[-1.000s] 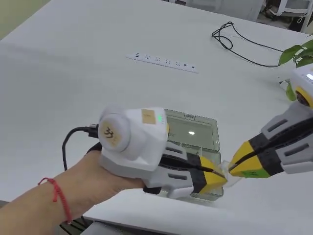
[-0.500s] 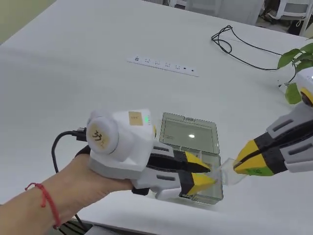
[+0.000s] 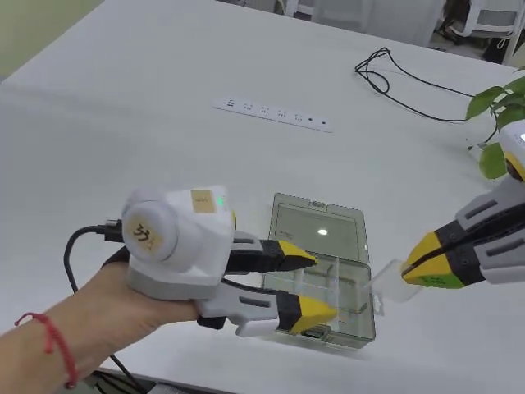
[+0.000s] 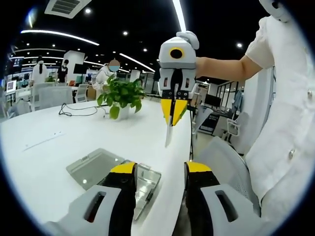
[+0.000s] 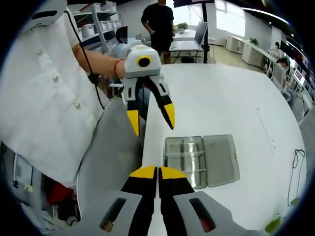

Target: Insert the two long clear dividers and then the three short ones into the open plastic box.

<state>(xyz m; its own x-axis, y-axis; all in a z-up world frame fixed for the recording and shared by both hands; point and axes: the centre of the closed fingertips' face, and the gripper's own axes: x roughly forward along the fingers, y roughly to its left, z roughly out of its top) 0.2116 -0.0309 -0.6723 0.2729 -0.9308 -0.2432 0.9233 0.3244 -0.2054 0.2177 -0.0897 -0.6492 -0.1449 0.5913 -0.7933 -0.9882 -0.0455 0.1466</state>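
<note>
Looking down, head view: the left gripper (image 3: pixel 316 284) hung over the near side of the box (image 3: pixel 361 327), jaws spread wide and empty; the lid (image 3: pixel 320 226) lay flat beyond their tips.
Right side, head view: the right gripper (image 3: pixel 422 269) pinched a clear divider (image 3: pixel 387 286), which stuck out past its tips towards the box's right edge, close beside it but not yet inside.
Left gripper view: the box (image 4: pixel 147 184) lay just ahead, between the open jaws. The right gripper (image 4: pixel 172 109) faced them from above, and the divider (image 4: pixel 168 133) hung from its tips with its long axis in line with those jaws.
Right gripper view: its own jaws were pressed together, and the divider was too clear to make out. The box (image 5: pixel 184 162) lay ahead of the tips, with some partitions already seated; I could not count them. The left gripper (image 5: pixel 150 119) gaped beyond.
Judgement: the right gripper was nearer the slot, and the divider needed lowering edge-first into the box.
</note>
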